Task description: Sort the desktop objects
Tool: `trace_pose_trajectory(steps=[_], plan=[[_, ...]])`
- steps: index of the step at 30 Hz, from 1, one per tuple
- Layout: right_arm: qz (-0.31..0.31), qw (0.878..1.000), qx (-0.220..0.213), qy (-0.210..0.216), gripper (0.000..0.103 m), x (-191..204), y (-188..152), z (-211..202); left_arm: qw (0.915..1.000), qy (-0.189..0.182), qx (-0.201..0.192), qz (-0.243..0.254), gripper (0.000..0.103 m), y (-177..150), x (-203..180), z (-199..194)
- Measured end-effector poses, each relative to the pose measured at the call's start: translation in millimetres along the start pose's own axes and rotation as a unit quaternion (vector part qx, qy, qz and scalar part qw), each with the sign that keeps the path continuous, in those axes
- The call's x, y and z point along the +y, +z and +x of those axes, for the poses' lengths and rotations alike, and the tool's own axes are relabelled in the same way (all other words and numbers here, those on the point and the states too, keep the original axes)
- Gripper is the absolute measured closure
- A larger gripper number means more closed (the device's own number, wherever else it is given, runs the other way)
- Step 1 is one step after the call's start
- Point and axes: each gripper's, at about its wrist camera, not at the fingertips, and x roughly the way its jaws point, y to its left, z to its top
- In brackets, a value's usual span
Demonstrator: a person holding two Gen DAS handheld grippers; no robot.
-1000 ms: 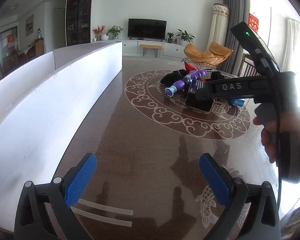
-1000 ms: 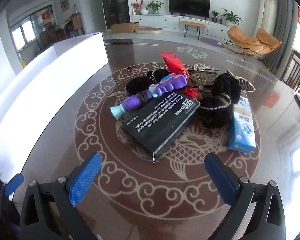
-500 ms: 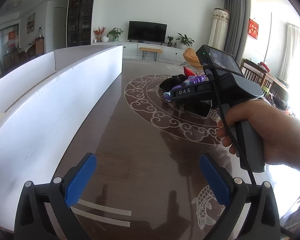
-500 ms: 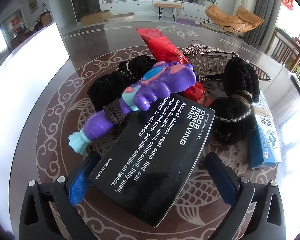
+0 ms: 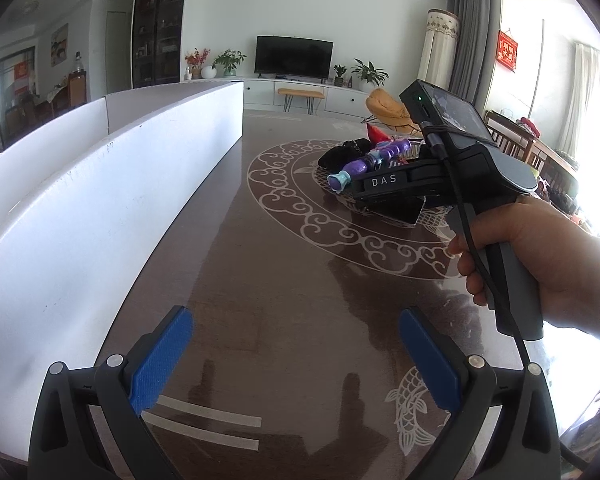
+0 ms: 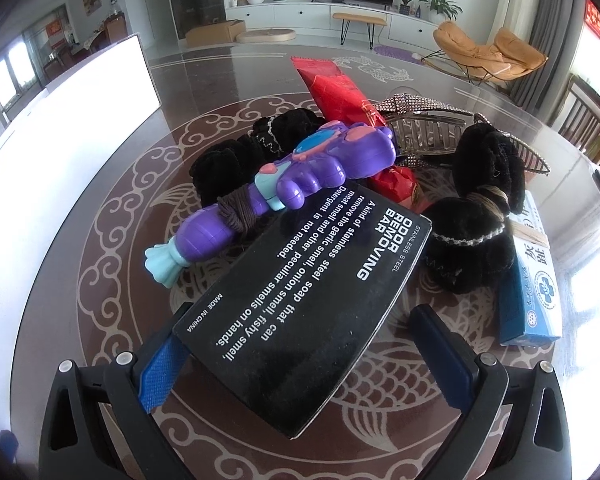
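A pile lies on the round pattern of the brown table (image 6: pixel 100 208). In it are a black box (image 6: pixel 308 300) marked "ODOR REMOVING BAR", a purple toy water gun (image 6: pixel 292 184) resting on its far end, a red packet (image 6: pixel 336 88), black scrunchies (image 6: pixel 484 184), a rhinestone hair clip (image 6: pixel 424 128) and a blue-white carton (image 6: pixel 536 284). My right gripper (image 6: pixel 300 352) is open, its blue pads on either side of the black box's near end. My left gripper (image 5: pixel 296 344) stands open over bare table, far short of the pile (image 5: pixel 360 160).
A long white partition (image 5: pixel 100 208) runs along the table's left side and shows as a white panel (image 6: pixel 60 128) in the right wrist view. A hand (image 5: pixel 540 264) holds the right tool's grip at the right. Chairs stand beyond the table's far right edge.
My right gripper has moved forward and down onto the pile, so the black box's near end now sits between its open fingers. My left gripper has stayed nearly still.
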Motion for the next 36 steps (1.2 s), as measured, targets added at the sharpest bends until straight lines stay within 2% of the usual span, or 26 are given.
trace_pose_trajectory(steps=[4,10,15,19,26,31,36], plan=[[-0.017,1.000,-0.017,0.009,0.020,4.7,-4.7,-6.8,1.0000,-0.005,0.008,-0.001,0.000,-1.2,-1.2,3.4],[-0.020,0.999,-0.025,0.011,0.028,8.0,-12.8,-12.8,0.9999,-0.006,0.011,0.004,0.000,-2.2,-2.7,2.7],[-0.022,0.999,-0.030,0.014,0.040,2.7,-22.7,-21.5,0.9999,-0.006,0.014,0.003,0.000,-2.6,-1.9,2.2],[-0.023,0.999,-0.034,0.014,0.044,-12.6,-39.8,-31.5,0.9998,-0.009,0.016,-0.001,0.000,-2.8,-0.6,2.6],[-0.023,0.999,-0.048,0.012,0.064,-43.0,-77.7,-58.2,0.9997,-0.013,0.020,0.000,0.000,-4.9,-3.2,5.0],[-0.025,0.998,-0.057,0.012,0.067,-54.2,-106.7,-78.2,0.9996,-0.013,0.023,0.007,0.000,-4.9,-5.2,6.7],[-0.015,0.998,-0.063,0.020,0.067,-65.2,-118.0,-87.4,0.9996,-0.012,0.026,0.009,0.000,-4.9,-5.8,7.3]])
